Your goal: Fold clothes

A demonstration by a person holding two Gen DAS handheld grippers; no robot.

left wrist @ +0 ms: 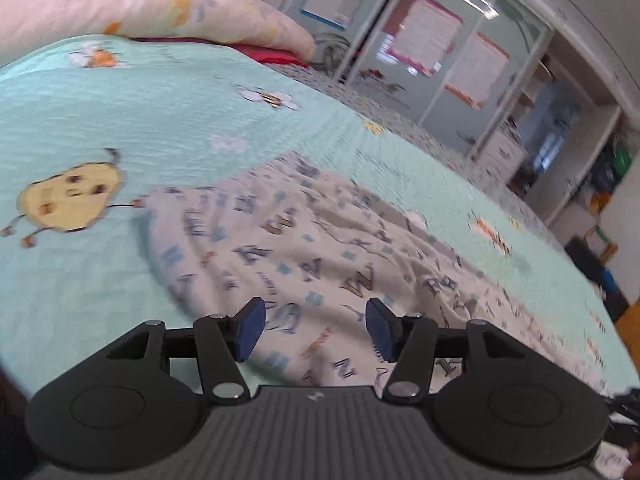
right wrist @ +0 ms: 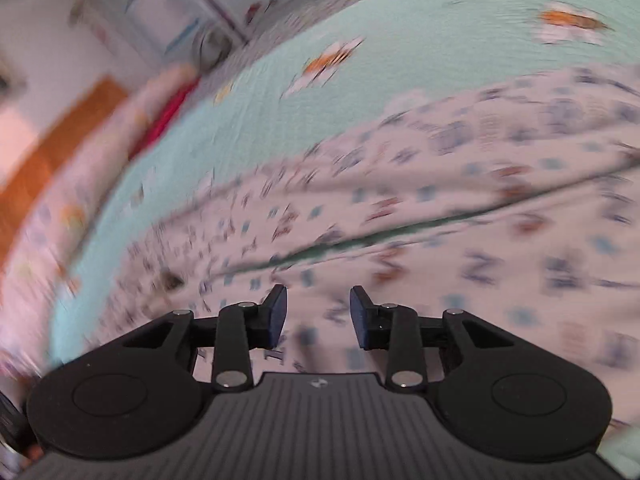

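A white garment printed with blue and brown letters (left wrist: 320,256) lies rumpled on a mint-green bedspread (left wrist: 100,120). My left gripper (left wrist: 316,328) hovers over the garment's near part, open, with nothing between its blue pads. In the right wrist view, which is blurred, the same lettered garment (right wrist: 460,200) spreads across the bed with a long fold crease running through it. My right gripper (right wrist: 318,316) is above the cloth, its jaws apart and nothing pinched between them.
A pale floral pillow (left wrist: 140,0) and a red item (left wrist: 276,56) lie at the head of the bed. Mirrored wardrobe doors (left wrist: 440,48) and shelves (left wrist: 568,144) stand beyond the bed's far edge. The bedspread (right wrist: 280,80) carries bee and potato-like appliqués.
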